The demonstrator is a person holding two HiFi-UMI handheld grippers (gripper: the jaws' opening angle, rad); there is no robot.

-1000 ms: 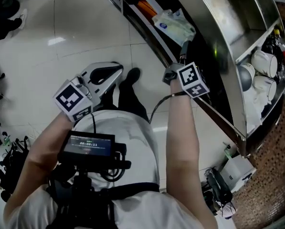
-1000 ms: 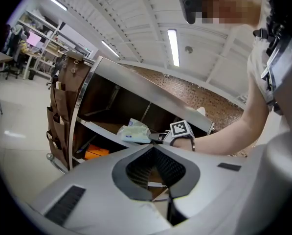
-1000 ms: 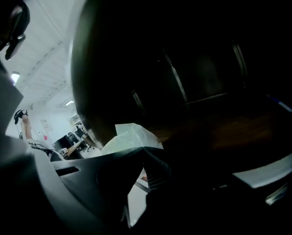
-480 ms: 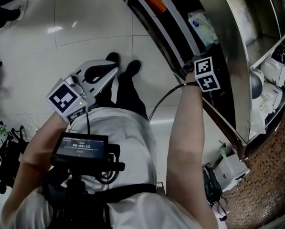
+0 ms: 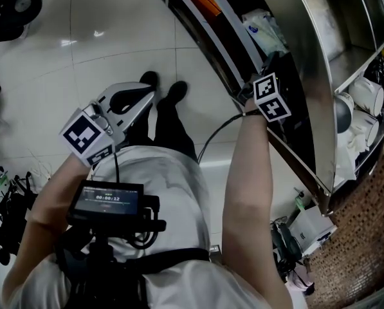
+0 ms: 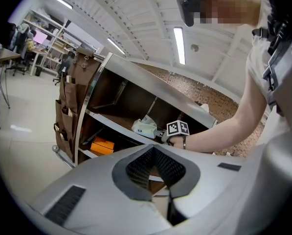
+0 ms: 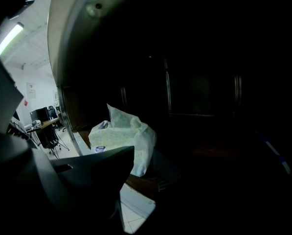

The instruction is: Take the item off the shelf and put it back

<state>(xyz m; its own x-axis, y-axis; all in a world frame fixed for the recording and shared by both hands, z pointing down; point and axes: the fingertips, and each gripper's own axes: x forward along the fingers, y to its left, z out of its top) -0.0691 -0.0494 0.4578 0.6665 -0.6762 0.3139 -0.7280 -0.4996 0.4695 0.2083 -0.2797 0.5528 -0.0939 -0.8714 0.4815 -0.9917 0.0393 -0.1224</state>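
The pale plastic pack (image 7: 122,137) lies on the shelf (image 7: 141,182) near its front edge, its long axis along the shelf's run and 1 corner peaking upward. The right gripper (image 7: 151,164) has just been opening its jaws, which stand apart just short of the pack, gripping nothing. Its marker cube (image 5: 271,97) sits nearer the pack than 1 second ago. The left gripper (image 6: 154,151) is closed and empty, well apart over the floor (image 5: 101,18). Dark shelf board runs on behind the pack.
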